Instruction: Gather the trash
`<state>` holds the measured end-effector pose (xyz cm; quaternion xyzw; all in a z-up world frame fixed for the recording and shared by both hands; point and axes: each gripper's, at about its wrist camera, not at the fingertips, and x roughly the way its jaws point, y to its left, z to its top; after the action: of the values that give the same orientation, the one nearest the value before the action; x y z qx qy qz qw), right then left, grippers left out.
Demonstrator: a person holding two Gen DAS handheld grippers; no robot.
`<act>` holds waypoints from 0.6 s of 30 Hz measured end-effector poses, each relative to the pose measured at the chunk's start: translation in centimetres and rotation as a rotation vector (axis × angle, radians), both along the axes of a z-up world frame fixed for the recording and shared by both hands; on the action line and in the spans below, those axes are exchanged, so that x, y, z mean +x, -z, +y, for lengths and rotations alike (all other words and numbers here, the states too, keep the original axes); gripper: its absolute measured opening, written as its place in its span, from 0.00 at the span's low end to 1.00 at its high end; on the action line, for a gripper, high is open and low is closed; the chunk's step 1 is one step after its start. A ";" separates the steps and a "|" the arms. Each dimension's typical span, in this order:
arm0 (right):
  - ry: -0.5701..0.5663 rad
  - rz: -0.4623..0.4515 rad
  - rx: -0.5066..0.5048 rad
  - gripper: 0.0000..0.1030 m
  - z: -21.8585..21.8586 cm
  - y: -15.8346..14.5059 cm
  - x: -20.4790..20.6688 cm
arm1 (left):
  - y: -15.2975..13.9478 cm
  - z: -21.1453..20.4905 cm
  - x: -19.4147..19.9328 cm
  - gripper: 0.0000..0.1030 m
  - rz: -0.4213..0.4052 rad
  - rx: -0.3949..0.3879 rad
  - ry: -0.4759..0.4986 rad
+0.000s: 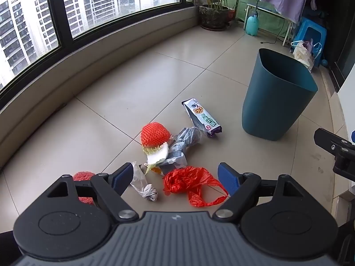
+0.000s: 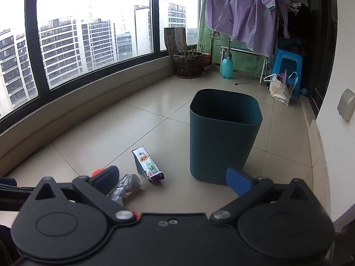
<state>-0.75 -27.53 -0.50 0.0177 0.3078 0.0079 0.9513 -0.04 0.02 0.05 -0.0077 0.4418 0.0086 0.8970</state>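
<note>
"nRobot.AI" (cut off) on the left claw (image 2: 8, 194); snack packet (image 2: 147, 165) print unreadable.

Place: enclosed balcony of a high-rise flat — a home.
Windows: curved dark-framed window (image 2: 93, 44) ahead and to the left of the right claw; apartment towers (image 2: 64, 51) outside, seen from high up.
Floor: glossy beige tile floor (image 2: 155, 115).
Laundry: purple sheet (image 2: 241, 17) draped over a drying rack, far ahead and to the right.
Plants: large potted plant (image 2: 188, 63) by the window, with a teal spray bottle (image 2: 226, 66) just beside it.
Clutter: blue plastic stool (image 2: 287, 66) and a shopping bag (image 2: 279, 88) against the right wall — ordinary household storage.
</note>
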 end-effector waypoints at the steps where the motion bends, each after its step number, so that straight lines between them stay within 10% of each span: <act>1: 0.004 -0.006 -0.001 1.00 0.0 0.0 0.0 | 0.0 0.0 0.0 0.81 -0.003 0.002 -0.001; 18: -0.002 0.003 0.040 1.00 -0.7 -0.3 0.5 | -0.3 0.3 0.0 0.81 -0.027 -0.001 -0.011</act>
<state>-0.21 -28.27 -0.19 0.0364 0.3088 0.0152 0.9503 -0.08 0.37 0.34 -0.0105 0.4297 0.0132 0.9028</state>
